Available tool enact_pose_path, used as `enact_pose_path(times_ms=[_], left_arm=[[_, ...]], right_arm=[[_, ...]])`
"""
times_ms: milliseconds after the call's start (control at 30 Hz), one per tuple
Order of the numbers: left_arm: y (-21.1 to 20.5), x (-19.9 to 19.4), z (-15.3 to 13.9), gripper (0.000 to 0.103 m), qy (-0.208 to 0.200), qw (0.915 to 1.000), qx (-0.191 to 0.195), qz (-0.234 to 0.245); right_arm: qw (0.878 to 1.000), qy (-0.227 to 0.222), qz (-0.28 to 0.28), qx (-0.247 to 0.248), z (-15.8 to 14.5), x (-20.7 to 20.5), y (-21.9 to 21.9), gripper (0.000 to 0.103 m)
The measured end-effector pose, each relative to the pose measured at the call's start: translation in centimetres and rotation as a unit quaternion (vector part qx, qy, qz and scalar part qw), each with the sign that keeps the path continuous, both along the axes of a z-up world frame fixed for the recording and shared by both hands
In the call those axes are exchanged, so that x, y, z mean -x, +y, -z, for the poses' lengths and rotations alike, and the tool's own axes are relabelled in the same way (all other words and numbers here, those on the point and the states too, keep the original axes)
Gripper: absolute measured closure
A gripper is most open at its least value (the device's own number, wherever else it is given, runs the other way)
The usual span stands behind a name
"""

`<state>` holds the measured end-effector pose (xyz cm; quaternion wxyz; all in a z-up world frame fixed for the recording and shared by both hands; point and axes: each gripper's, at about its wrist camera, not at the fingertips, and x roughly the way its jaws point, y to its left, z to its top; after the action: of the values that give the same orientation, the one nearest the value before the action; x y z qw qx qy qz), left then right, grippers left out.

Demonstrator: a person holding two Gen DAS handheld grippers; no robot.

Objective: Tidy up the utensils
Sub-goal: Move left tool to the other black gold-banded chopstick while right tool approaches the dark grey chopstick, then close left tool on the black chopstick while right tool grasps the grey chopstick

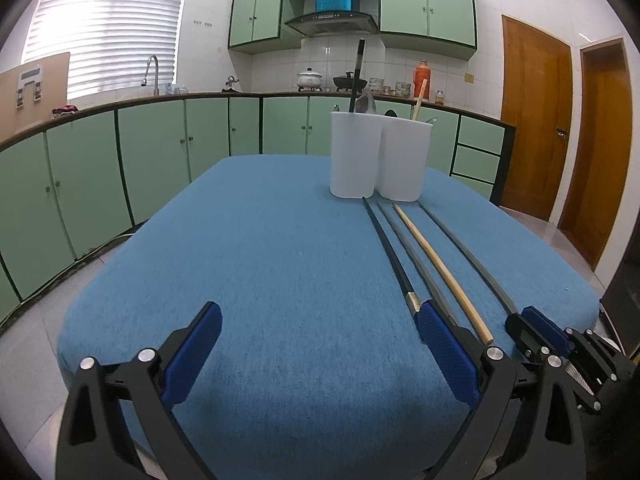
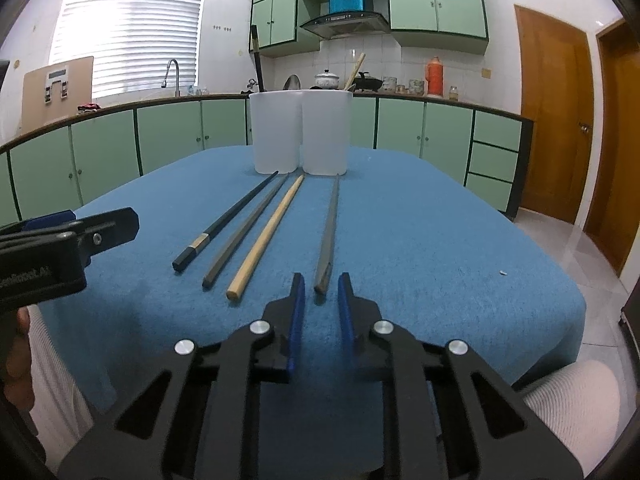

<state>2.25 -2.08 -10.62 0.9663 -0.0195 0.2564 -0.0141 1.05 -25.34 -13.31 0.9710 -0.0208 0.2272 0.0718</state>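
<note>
Right wrist: slim grey chopstick between blue-padded claw tips.

**Clearance on blue table**

Far edge is blocked by two white holders, set touching. Four chopsticks are laid lengthwise in front of them, three close together; a wider lane is left before the right-hand grey chopstick. Bare cloth is seen left of the black chopstick and right of the grey one.
</note>
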Motion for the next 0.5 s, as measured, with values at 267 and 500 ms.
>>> enact_pose_path(times_ms=[267, 500], left_arm=[[-0.7, 0.2, 0.2, 0.007, 0.003, 0.9999, 0.005, 0.012], [-2.8, -0.2, 0.9, 0.019, 0.011, 0.9992, -0.011, 0.037]], right_arm=[[1.0, -0.004, 0.005, 0.001, 0.0, 0.2, -0.5, 0.098], [1.0, -0.004, 0.009, -0.002, -0.1, 0.5, -1.3, 0.099]])
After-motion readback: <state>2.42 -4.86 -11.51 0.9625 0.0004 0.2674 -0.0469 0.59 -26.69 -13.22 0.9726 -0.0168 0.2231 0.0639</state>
